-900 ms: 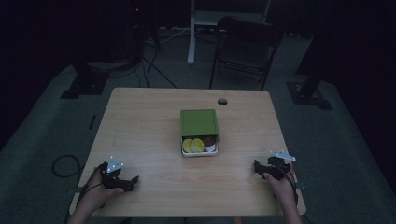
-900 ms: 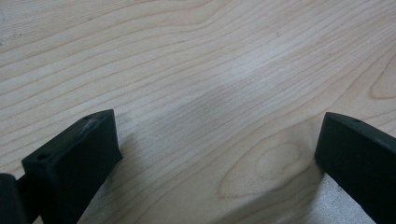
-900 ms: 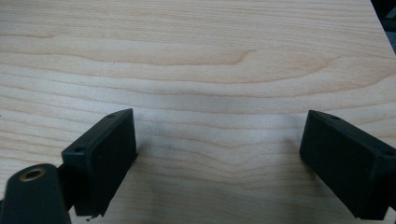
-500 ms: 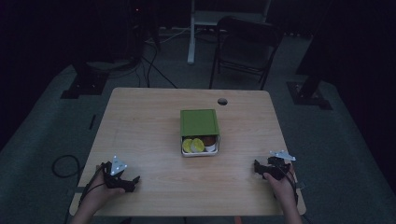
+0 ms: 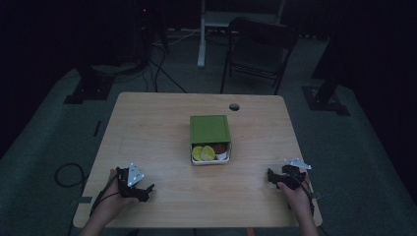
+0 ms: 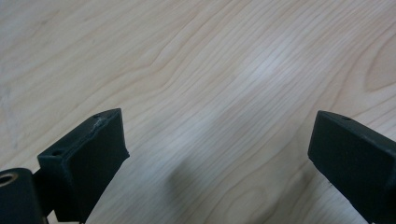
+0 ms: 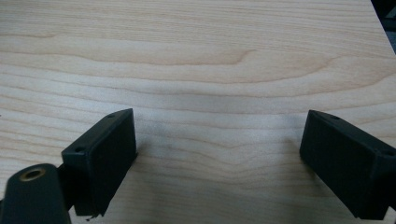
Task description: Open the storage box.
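Observation:
A small white box (image 5: 210, 154) sits at the middle of the wooden table (image 5: 157, 132). Its green lid (image 5: 209, 129) is slid back, baring yellow and brown food at the near end. My left gripper (image 5: 144, 189) rests on the table near the front left corner, held by a hand. In the left gripper view its jaws stand wide apart over bare wood, so the left gripper (image 6: 219, 154) is open. My right gripper (image 5: 270, 175) lies near the front right corner. Nothing sits between the wide jaws of the right gripper (image 7: 219, 154).
A round cable hole (image 5: 234, 106) is in the table's far edge. A dark folding chair (image 5: 258, 49) stands behind the table. Cables (image 5: 64, 172) lie on the grey floor to the left. The room around is dim.

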### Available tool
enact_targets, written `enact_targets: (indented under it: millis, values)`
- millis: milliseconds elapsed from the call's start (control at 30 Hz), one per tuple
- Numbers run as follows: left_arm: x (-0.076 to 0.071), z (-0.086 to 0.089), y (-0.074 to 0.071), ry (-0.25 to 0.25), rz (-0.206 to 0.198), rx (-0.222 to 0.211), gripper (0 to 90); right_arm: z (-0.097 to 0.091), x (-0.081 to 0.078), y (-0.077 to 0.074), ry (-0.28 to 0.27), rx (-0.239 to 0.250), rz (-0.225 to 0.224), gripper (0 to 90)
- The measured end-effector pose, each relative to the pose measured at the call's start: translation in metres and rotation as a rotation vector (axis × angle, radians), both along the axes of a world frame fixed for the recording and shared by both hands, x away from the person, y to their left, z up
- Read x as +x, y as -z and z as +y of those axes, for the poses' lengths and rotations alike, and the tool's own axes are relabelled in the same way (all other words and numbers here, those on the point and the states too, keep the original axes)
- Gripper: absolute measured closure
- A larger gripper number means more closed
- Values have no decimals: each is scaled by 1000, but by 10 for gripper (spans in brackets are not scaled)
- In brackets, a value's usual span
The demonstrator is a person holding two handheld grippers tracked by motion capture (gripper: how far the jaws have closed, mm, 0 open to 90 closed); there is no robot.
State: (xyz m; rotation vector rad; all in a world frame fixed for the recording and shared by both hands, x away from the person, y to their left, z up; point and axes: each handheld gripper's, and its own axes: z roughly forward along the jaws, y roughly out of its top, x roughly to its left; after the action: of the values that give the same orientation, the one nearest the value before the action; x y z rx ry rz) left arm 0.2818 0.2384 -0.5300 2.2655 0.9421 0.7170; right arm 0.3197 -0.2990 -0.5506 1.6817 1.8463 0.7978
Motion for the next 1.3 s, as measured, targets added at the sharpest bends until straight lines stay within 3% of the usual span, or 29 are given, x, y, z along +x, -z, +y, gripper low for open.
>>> enact_targets:
  millis: [200,567,833,1100,1300]
  values:
    - [3,-18,-3,45,-14,32,46,0,0,0,0,0,0,104]
    - [6,-51,-6,121,-44,44,57,0,0,0,0,0,0,104]
    - [6,-81,-9,200,-80,79,57,0,0,0,0,0,0,104]
    - [7,-101,-8,252,-88,84,74,0,0,0,0,0,0,104]
    - [5,-120,-13,311,-148,99,74,0,0,0,-1,-1,0,104]
